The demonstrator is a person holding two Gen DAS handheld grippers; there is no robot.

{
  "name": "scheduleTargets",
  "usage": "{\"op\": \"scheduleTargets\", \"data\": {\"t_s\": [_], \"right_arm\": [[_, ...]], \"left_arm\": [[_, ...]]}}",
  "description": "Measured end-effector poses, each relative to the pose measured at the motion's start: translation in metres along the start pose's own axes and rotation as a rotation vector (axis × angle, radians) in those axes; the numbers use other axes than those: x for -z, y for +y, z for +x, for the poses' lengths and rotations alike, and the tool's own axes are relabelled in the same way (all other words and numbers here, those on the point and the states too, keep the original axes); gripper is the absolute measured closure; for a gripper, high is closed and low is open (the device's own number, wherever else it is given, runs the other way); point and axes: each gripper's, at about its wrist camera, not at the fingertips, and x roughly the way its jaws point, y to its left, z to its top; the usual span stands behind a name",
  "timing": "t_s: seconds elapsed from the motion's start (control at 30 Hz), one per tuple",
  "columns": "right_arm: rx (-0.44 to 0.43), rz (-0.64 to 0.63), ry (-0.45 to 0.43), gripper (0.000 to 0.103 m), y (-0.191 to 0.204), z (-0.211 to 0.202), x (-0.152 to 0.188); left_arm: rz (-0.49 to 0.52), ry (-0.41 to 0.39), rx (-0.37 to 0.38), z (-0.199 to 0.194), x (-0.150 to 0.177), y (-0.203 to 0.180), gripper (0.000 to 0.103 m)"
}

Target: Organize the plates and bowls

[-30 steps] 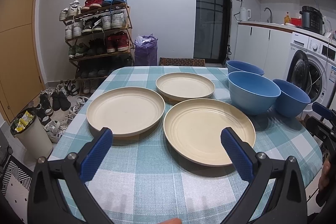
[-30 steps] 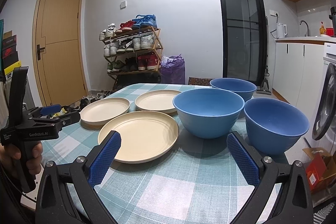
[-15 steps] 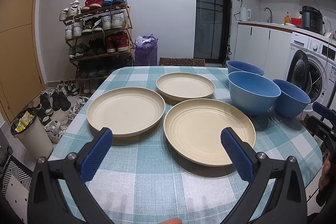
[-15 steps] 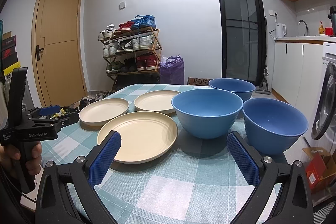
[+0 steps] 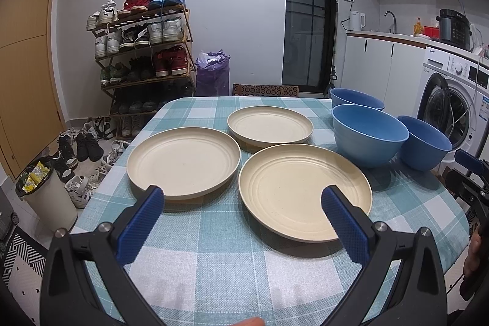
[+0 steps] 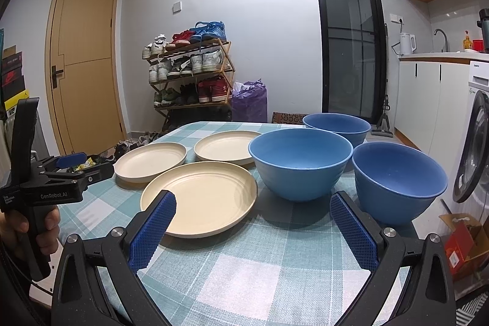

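Three round, ridged cream plates [image 5: 301,191] and three smooth blue bowls [image 6: 299,162] sit apart on the checked-cloth bench [image 5: 214,258]. Left hand-held gripper [image 5: 241,197] and right hand-held gripper [image 6: 252,203]: both wide, empty, blue textured pads.

The middle bowl [image 5: 366,136] is hiding the front of the far bowl [image 5: 356,98] from your left wrist view, and the frame edge is cutting off your right claw [image 5: 472,173] there. In the right wrist view, the near bowl [image 6: 397,182] is covering the tabletop [image 6: 244,265] edge behind it. The print on the washer [image 5: 452,100] label is showing too small to read.
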Motion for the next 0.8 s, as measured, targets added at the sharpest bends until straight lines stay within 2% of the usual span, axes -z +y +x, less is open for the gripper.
{"op": "scheduleTargets", "data": {"t_s": [0.8], "right_arm": [[0.003, 0.0, 0.013, 0.0, 0.0006, 0.0034, 0.0033]], "left_arm": [[-0.008, 0.0, -0.006, 0.0014, -0.0001, 0.0041, 0.0]]}}
